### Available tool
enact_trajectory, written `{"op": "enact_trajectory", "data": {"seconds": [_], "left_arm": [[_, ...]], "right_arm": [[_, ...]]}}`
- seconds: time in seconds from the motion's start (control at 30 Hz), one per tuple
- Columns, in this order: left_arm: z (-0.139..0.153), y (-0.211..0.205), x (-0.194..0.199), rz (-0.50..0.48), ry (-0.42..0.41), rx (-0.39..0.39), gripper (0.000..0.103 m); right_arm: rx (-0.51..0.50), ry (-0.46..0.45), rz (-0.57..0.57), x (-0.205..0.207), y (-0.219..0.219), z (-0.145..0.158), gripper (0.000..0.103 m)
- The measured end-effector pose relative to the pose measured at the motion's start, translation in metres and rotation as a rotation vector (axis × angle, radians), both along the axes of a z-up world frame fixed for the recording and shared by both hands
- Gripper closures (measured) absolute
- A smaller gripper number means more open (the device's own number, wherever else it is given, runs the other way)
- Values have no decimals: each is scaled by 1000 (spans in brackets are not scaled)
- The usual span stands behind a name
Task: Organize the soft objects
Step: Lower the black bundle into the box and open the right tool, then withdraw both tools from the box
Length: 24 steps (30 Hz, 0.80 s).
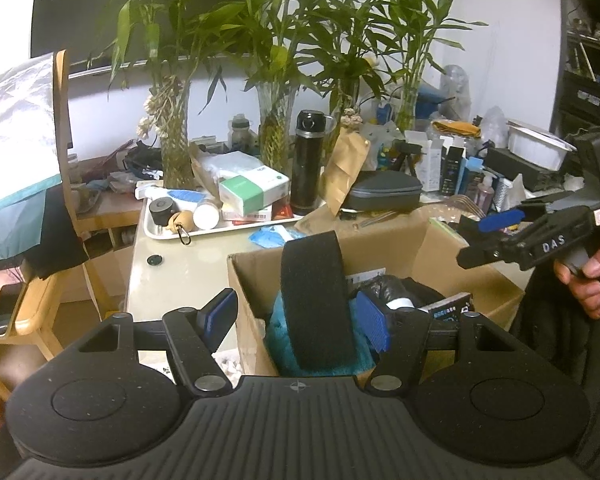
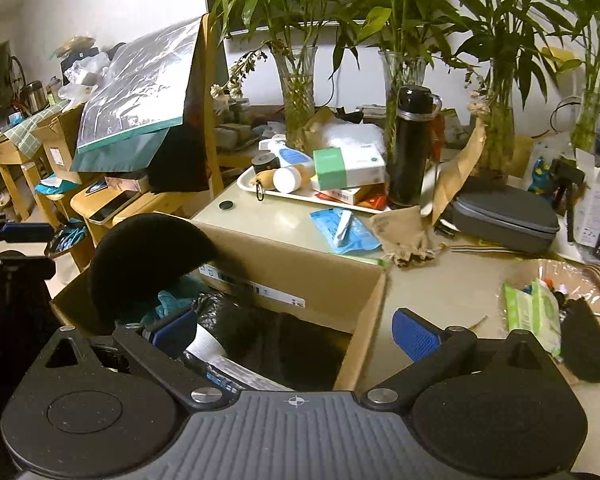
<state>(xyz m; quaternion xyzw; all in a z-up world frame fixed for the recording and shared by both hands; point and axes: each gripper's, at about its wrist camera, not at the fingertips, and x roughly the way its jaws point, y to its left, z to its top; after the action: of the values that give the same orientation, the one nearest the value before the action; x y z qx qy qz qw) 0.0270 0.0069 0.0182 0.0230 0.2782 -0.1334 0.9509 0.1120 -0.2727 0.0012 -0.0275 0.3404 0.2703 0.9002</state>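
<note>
An open cardboard box [image 1: 380,236] [image 2: 300,268] sits at the near table edge. A black curved foam pad [image 1: 314,300] [image 2: 140,264] stands in the box's left end on a teal cloth [image 1: 324,364] [image 2: 172,300]. A crumpled black bag [image 1: 384,284] [image 2: 228,320] and printed packets lie beside them. My left gripper [image 1: 296,320] is open around the foam pad. Its left pad stands clear of the foam, and its right pad is close beside it. My right gripper [image 2: 294,334] [image 1: 484,240], held by a hand, hangs wide open over the box's right end with nothing gripped.
Behind the box are a white tray [image 1: 236,230] of bottles and cartons, a black flask [image 1: 308,160], a grey case [image 1: 384,194] and glass vases of bamboo. A blue packet [image 2: 344,228] lies on the table. A basket [image 2: 540,276] with a wipes pack stands to the right, and a wooden chair [image 1: 20,312] to the left.
</note>
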Motion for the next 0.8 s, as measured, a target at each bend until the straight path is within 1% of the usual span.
{"op": "enact_trajectory", "data": {"seconds": [0.2, 0.5, 0.8], "left_arm": [[3, 1, 7, -14, -10, -6, 38], [7, 4, 21, -12, -21, 1, 38], [11, 6, 33, -18, -38, 22, 38]], "right_arm": [[-6, 13, -12, 0, -7, -3, 0], [-1, 1, -19, 0, -7, -1, 0], [9, 0, -20, 3, -4, 1, 0]]}}
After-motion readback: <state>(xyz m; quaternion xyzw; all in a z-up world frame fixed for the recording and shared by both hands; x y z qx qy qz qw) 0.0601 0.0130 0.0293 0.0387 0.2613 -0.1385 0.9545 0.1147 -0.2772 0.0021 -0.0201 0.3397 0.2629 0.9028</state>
